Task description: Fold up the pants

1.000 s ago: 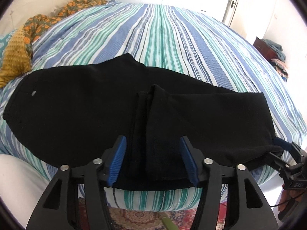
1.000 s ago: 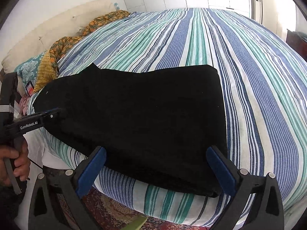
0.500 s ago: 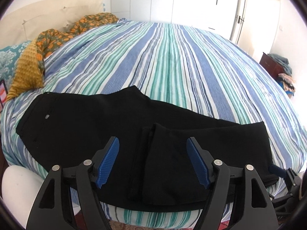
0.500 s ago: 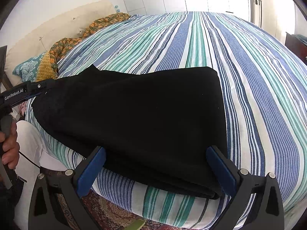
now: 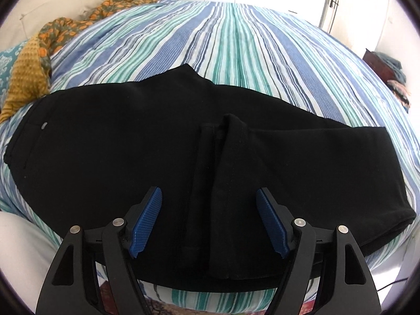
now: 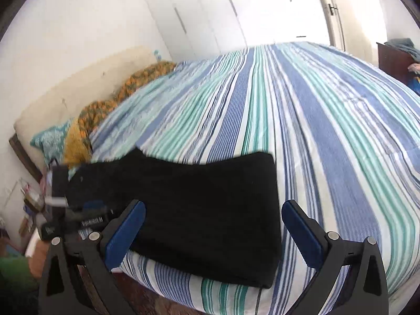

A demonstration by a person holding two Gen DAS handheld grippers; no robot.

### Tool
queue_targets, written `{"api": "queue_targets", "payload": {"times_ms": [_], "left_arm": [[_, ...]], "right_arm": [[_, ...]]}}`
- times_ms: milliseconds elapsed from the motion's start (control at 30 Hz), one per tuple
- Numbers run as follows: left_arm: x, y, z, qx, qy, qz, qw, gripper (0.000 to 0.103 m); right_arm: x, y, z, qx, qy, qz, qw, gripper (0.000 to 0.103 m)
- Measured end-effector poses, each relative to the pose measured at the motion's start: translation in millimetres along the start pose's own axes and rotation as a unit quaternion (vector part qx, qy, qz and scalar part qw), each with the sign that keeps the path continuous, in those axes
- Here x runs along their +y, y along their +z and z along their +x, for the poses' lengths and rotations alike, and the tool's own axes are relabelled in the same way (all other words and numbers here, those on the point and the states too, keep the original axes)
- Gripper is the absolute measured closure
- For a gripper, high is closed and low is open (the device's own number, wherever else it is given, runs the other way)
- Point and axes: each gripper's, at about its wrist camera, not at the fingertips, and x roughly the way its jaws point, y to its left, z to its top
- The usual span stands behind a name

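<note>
The black pants (image 5: pixel 147 152) lie flat across the near edge of the bed (image 5: pixel 236 42), on its blue, green and white striped cover, with the leg ends folded back over the middle so a hem edge (image 5: pixel 207 157) runs toward the camera. The left gripper (image 5: pixel 210 223) hovers above this folded layer with its blue-padded fingers (image 5: pixel 145 221) spread wide; nothing is held between them, and whether the tips touch the fabric cannot be told. In the right wrist view the right gripper (image 6: pixel 212 233) also hangs with its fingers (image 6: pixel 124 237) wide apart and empty, over the near end of the pants (image 6: pixel 199 210). An orange patterned blanket (image 5: pixel 65 29) is bunched near the headboard.
</note>
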Motion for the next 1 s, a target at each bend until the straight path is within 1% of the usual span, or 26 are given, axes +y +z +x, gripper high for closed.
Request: {"api": "queue_targets", "payload": {"times_ms": [33,67,133,200,233,267,300,333,367,400,433,500,567,600,633,667,700,767,800,867,900,1000], "left_arm": [[1,-1,0,-0.001,-0.002,-0.001,1.0000,0.027],[0,-2,-1,-0.001,-0.004,-0.002,1.0000,0.027],[1,-3,-1,0.000,-0.008,-0.005,1.0000,0.027],[3,-2,-2,0.003,-0.013,-0.008,0.9999,0.026],[4,-2,-3,0.005,-0.016,-0.008,0.9998,0.026],[5,-1,-4,0.007,-0.018,-0.009,0.9998,0.026],[8,-1,-6,0.008,-0.020,-0.012,0.9997,0.026],[11,-1,-8,0.007,-0.023,-0.018,0.9996,0.026],[14,-1,-10,0.006,-0.027,-0.026,0.9993,0.026],[19,-2,-13,0.005,-0.032,-0.036,0.9988,0.026],[23,-2,-14,0.005,-0.039,-0.047,0.9981,0.026],[27,-1,-11,0.012,-0.049,-0.060,0.9969,0.026],[25,0,-8,0.015,-0.045,-0.056,0.9973,0.026],[22,0,-8,0.015,-0.041,-0.049,0.9979,0.026],[19,0,-8,0.017,-0.037,-0.042,0.9983,0.026],[17,0,-7,0.018,-0.034,-0.035,0.9986,0.026],[17,0,-8,0.019,-0.035,-0.032,0.9987,0.026],[19,0,-10,0.020,-0.041,-0.033,0.9984,0.026],[22,0,-13,0.021,-0.043,-0.039,0.9981,0.026],[33,4,-19,0.020,-0.054,-0.060,0.9966,0.026],[42,7,-22,0.021,-0.062,-0.075,0.9951,0.026],[88,28,-32,0.007,-0.083,-0.134,0.9874,0.026]], "right_arm": [[-4,10,-5,-0.015,0.006,0.011,1.000,0.000],[-4,20,-7,-0.021,0.014,0.014,1.000,0.000],[4,36,3,0.000,0.041,-0.010,0.999,0.000],[19,41,27,0.050,0.070,-0.053,0.995,0.000],[25,38,42,0.078,0.077,-0.072,0.991,0.000],[27,31,58,0.110,0.068,-0.085,0.988,0.000],[25,21,78,0.150,0.049,-0.089,0.983,0.000],[18,11,98,0.199,0.030,-0.080,0.976,0.000],[10,1,110,0.236,0.021,-0.063,0.970,0.004],[5,-2,110,0.239,0.015,-0.049,0.970,0.006],[3,3,103,0.224,0.023,-0.037,0.974,0.006],[2,22,85,0.184,0.051,-0.007,0.982,0.006],[3,43,77,0.152,0.066,0.013,0.986,0.005],[2,51,79,0.148,0.070,0.023,0.986,0.005],[-1,55,86,0.154,0.071,0.035,0.985,0.004],[-4,56,99,0.172,0.065,0.049,0.982,0.003],[-10,51,114,0.199,0.054,0.062,0.977,0.003],[-26,30,146,0.267,0.020,0.081,0.960,0.003],[-29,24,150,0.271,0.008,0.082,0.959,0.006],[-24,28,134,0.230,0.006,0.083,0.970,0.006],[-21,32,122,0.204,0.012,0.089,0.975,0.006],[-10,43,80,0.131,0.038,0.088,0.987,0.006]]}}
